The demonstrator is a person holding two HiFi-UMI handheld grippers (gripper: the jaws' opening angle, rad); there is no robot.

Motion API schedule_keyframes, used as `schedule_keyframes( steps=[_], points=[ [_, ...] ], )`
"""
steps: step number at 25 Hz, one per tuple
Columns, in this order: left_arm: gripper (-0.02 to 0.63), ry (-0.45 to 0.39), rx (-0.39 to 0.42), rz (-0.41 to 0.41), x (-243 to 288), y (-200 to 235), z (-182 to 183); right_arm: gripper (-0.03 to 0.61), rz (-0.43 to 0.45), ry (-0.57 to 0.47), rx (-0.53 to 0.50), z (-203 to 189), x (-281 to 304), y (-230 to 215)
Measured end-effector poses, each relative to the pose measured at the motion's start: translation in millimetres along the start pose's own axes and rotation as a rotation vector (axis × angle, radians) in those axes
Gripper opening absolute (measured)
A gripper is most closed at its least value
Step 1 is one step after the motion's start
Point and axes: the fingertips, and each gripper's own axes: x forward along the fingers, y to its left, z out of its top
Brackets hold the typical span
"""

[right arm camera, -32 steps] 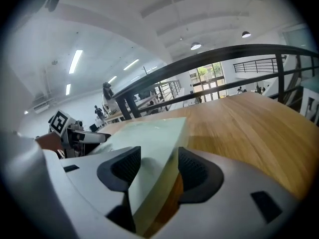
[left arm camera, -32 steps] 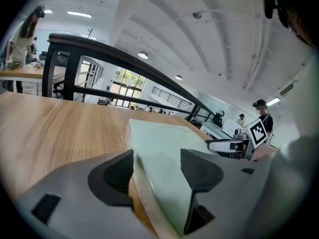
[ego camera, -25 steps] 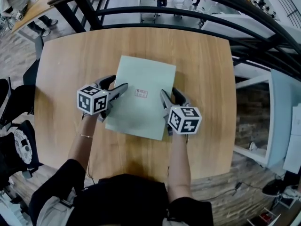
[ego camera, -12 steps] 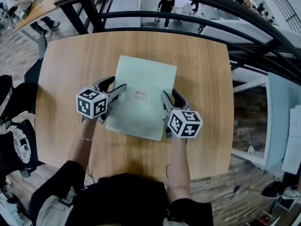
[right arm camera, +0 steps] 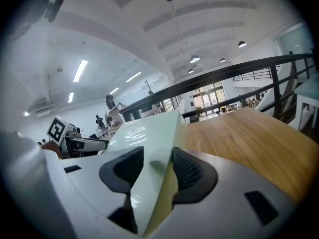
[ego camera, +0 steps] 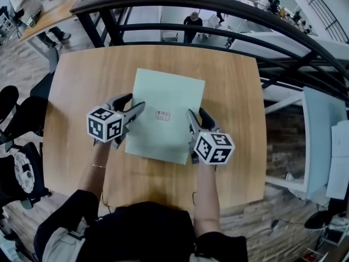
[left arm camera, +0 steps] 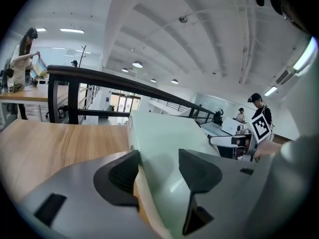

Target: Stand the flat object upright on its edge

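Observation:
A flat pale green box (ego camera: 166, 91) with a small label (ego camera: 162, 115) lies flat on the wooden table (ego camera: 232, 86). My left gripper (ego camera: 134, 103) sits at its left edge and my right gripper (ego camera: 197, 115) at its right edge. In the left gripper view the box (left arm camera: 159, 131) edge lies between the closing jaws of the left gripper (left arm camera: 158, 171); one pad (left arm camera: 122, 173) touches its side, the other stands just off the top. In the right gripper view the right gripper (right arm camera: 157, 168) is closing too, its pads against the box (right arm camera: 147, 133) edge.
A black railing (ego camera: 218, 15) curves round the table's far side, with a lower floor and people beyond it. A black chair (ego camera: 13, 113) stands at the left. The person's arms come in over the table's near edge (ego camera: 163, 201).
Both grippers have stayed at the box's two side edges and their jaws have narrowed onto them. The box has not moved.

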Motion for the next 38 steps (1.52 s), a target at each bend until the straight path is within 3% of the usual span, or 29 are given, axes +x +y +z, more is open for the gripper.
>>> schedule_keyframes(
  steps=[20,38],
  points=[
    [0.261,-0.139,0.05,-0.011,-43,-46,40,0.184,0.006,-0.149,-0.037,43,-56,22],
    [0.259,-0.242,0.08,0.014,-57,-51,77,0.184,0.004,-0.209,-0.107,79,-59,33]
  ],
)
